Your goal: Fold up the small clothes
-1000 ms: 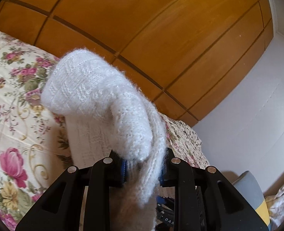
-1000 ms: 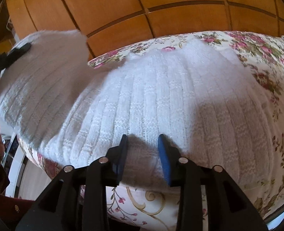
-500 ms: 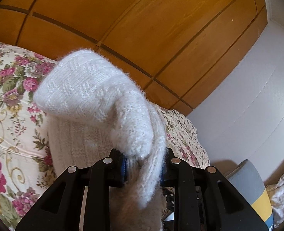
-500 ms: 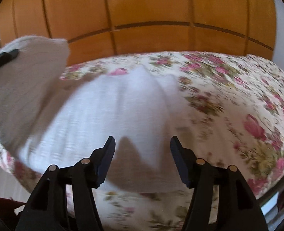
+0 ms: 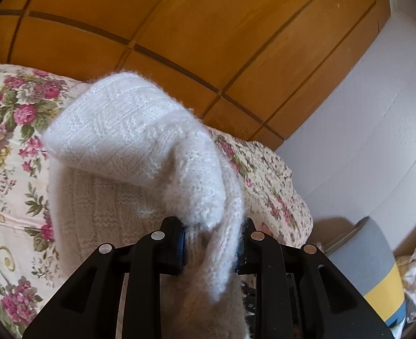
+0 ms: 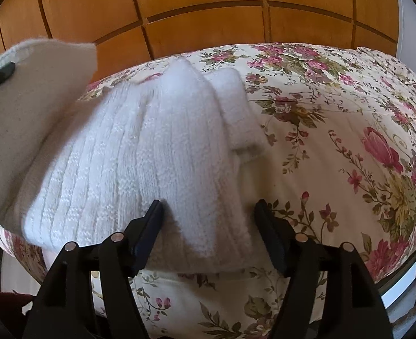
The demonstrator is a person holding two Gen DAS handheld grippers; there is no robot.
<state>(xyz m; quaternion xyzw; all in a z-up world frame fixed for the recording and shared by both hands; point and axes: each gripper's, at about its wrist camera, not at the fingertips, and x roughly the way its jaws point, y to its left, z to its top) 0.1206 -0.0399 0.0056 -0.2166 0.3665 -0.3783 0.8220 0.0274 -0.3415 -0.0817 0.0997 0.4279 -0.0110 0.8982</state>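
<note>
A small white knitted sweater (image 6: 140,152) lies on the floral bedspread (image 6: 335,141). One sleeve is folded over its body. My left gripper (image 5: 210,243) is shut on a bunched part of the sweater (image 5: 140,135) and holds it lifted above the bed. That lifted flap also shows at the left of the right wrist view (image 6: 33,90), with a black finger of the left gripper on it. My right gripper (image 6: 208,226) is open, its jaws wide apart over the sweater's near edge, gripping nothing.
A wooden panelled wardrobe (image 5: 179,28) stands behind the bed. A white wall (image 5: 377,141) is on the right. A grey and yellow round stool (image 5: 371,268) stands on the floor by the bed's far corner.
My right gripper has opened wide and let go of the sweater, which now lies with a sleeve folded over. My left gripper keeps its hold, with the bed lower in its view.
</note>
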